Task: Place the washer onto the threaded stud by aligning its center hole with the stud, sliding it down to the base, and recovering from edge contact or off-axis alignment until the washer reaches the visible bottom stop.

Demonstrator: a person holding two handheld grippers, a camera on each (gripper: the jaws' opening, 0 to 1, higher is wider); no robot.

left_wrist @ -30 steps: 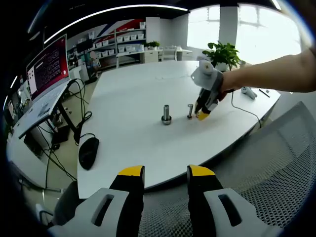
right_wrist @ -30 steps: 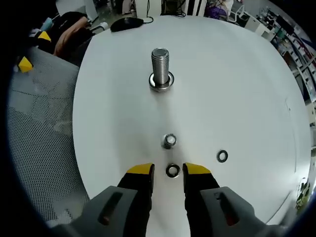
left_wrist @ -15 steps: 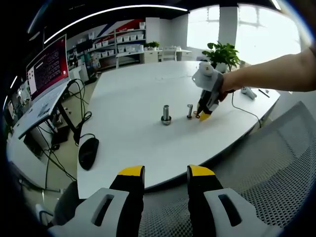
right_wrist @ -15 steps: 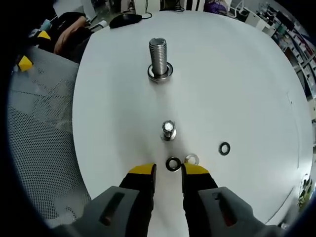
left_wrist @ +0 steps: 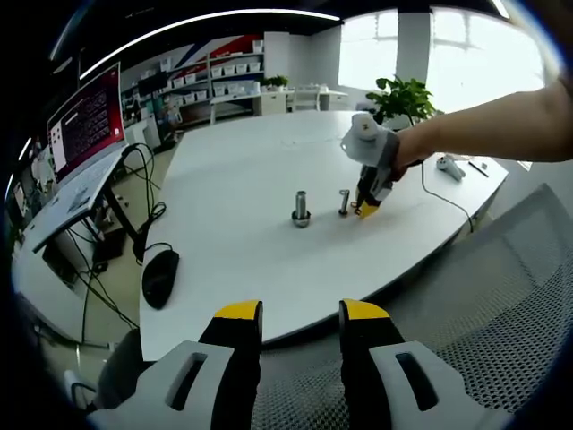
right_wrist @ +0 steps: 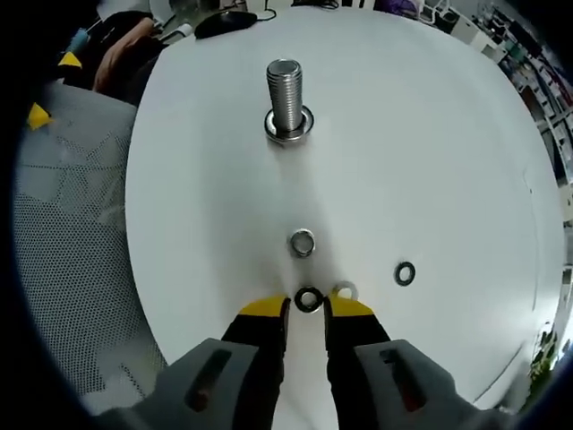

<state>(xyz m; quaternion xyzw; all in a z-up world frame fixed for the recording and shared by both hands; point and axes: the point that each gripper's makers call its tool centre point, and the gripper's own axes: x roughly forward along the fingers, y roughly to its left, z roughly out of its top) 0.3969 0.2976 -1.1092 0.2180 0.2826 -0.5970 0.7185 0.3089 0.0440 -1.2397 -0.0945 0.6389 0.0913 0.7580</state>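
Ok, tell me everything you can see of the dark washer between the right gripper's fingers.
The dark washer is a small flat ring with a round center hole, seemingly dark metal, lying flat on the white table. It sits between the yellow tips of the right gripper; whether the fingers touch it is unclear. A paler washer lies beside it, and the small stud stands just beyond.
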